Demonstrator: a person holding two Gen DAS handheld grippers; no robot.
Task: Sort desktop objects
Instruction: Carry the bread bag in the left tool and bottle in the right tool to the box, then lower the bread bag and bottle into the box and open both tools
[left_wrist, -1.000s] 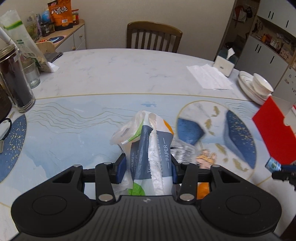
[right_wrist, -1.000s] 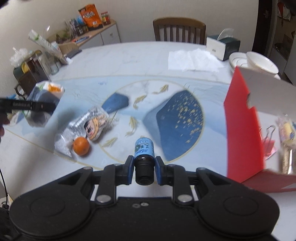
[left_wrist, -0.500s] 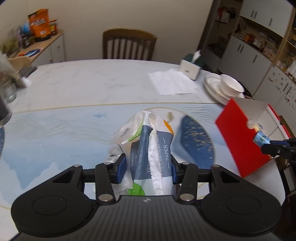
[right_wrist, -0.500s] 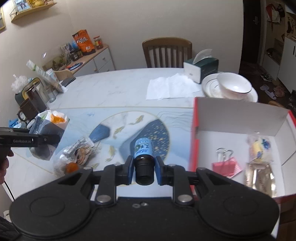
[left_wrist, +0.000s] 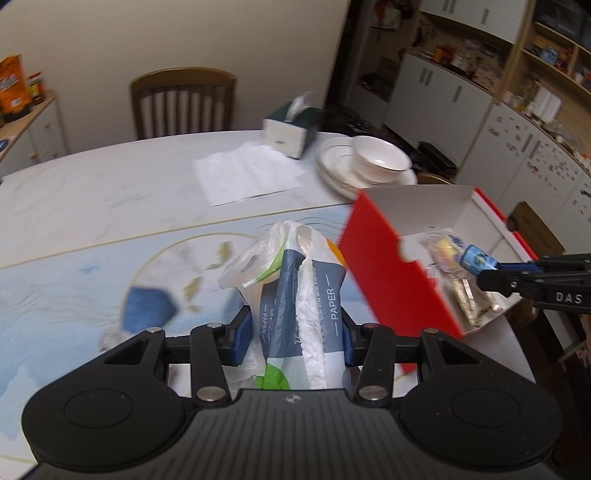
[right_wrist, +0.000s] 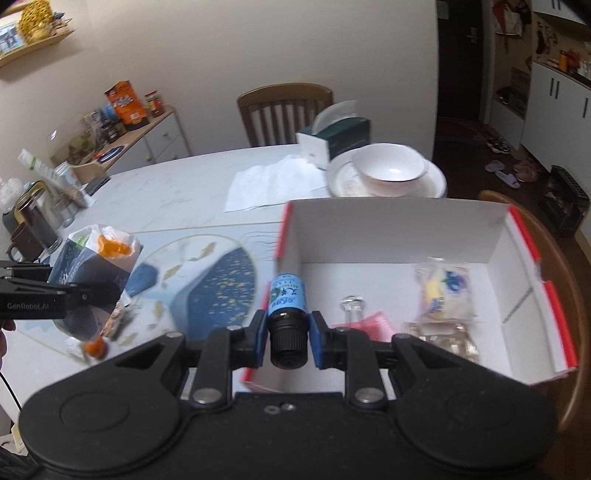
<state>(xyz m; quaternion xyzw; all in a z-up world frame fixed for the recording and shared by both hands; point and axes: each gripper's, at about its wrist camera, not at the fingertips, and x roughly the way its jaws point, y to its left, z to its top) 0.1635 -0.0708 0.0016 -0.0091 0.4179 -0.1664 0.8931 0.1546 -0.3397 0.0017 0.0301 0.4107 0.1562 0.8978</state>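
Carrying both loads toward the red-and-white cardboard box (right_wrist: 399, 236).
Left gripper (left_wrist: 293, 332) pinches a crinkly plastic tissue pack (left_wrist: 303, 295), which might sag free; right gripper (right_wrist: 286, 338) clamps a small blue-labelled bottle (right_wrist: 287, 314) that could clip the box wall just ahead.

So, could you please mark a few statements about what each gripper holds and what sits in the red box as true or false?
1. The right gripper is shut on a small bottle with a blue label. True.
2. The left gripper is empty. False: it is shut on a tissue pack in a plastic bag.
3. The red box already holds a pink binder clip. True.
4. The white bowl sits inside the red box. False: it rests on plates beyond the box.
5. The tissue box lies on the floor. False: it stands on the table.
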